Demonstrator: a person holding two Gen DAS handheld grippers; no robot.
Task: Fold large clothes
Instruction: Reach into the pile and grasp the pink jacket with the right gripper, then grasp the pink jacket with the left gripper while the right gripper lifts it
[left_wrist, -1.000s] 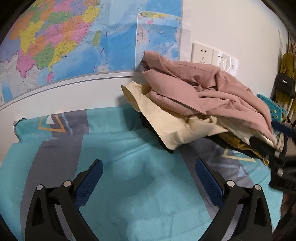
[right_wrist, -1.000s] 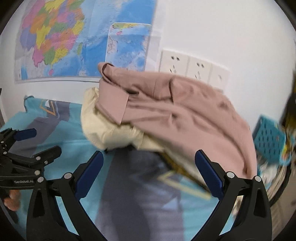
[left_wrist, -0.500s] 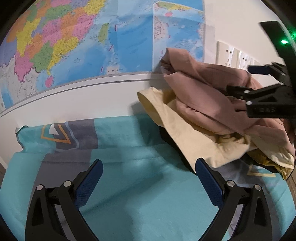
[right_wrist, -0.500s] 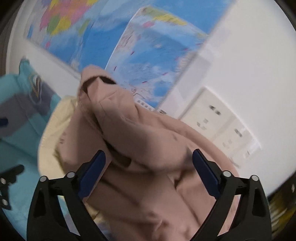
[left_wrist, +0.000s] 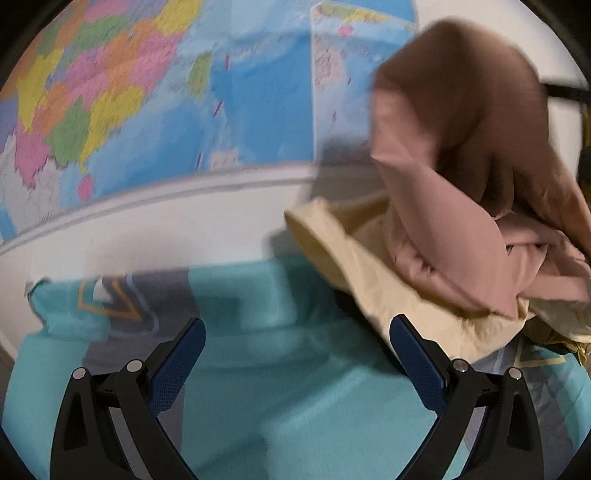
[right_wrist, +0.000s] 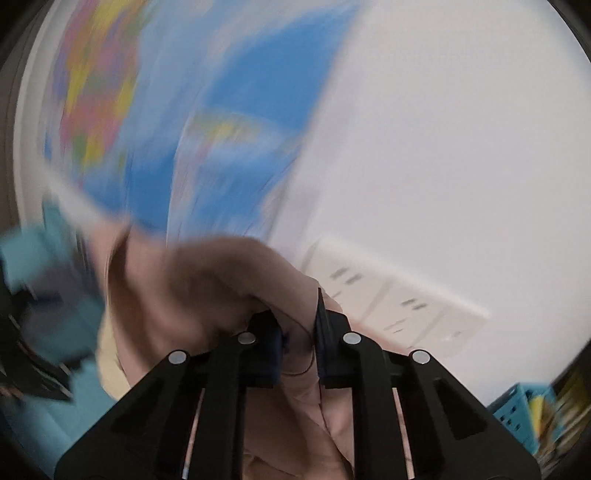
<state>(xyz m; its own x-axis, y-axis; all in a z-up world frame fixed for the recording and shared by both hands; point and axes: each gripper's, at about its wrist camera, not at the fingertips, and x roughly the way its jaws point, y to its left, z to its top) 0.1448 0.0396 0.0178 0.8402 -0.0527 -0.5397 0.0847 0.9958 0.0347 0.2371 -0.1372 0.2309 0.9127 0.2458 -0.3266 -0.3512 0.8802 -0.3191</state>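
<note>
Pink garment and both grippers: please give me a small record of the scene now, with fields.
pink garment: lifted up from the pile, in front of the wall map
right gripper: shut on the pink garment
left gripper: open, holding nothing, over the teal bedsheet
cream garment: lying under the pink garment
image quality: right wrist view blurred by motion

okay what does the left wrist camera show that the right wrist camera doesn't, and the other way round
Only the left wrist view shows the open left gripper over the teal bedspread, and the cream garment clearly under the pile. Only the right wrist view shows the right gripper shut on the pink garment, the wall sockets and a teal basket. Both show the pink garment and the wall map.
</note>
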